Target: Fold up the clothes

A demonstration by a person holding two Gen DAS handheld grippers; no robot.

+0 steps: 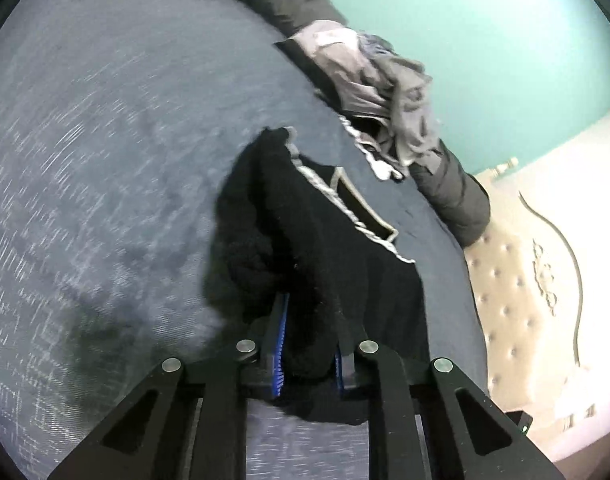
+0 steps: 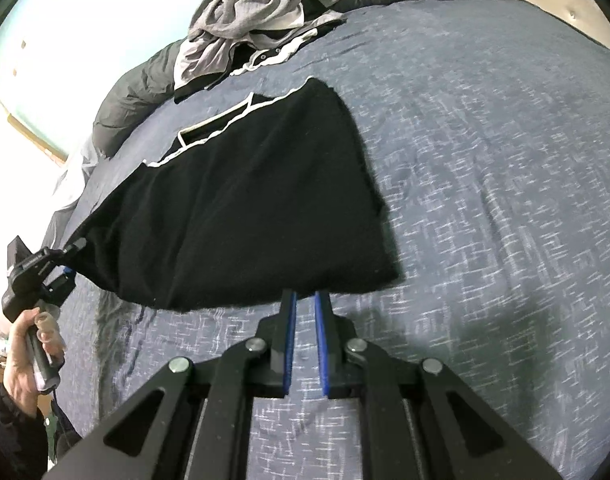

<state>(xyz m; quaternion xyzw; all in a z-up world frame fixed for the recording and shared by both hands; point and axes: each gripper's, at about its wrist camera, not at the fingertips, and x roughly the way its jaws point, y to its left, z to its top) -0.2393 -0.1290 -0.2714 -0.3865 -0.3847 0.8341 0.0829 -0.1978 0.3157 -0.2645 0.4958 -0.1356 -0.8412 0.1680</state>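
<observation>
The left gripper [image 1: 309, 344] clamps a bunched edge of the black garment [image 2: 241, 200], which lies spread on the blue bedspread [image 2: 485, 184], while the right gripper [image 2: 303, 300] sits slightly parted at its near hem, gripping nothing, with a clothes pile [image 2: 257, 20] and grey duvet [image 2: 133, 92] beyond.

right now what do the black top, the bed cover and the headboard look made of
Black top: soft matte knit, likely cotton; it drapes limply, white piping at the neckline.
Bed cover: woven fabric, blue-grey with pale flecks, matte.
Headboard: button-tufted padding, beige with a slight sheen, perhaps faux leather or velvet.
</observation>
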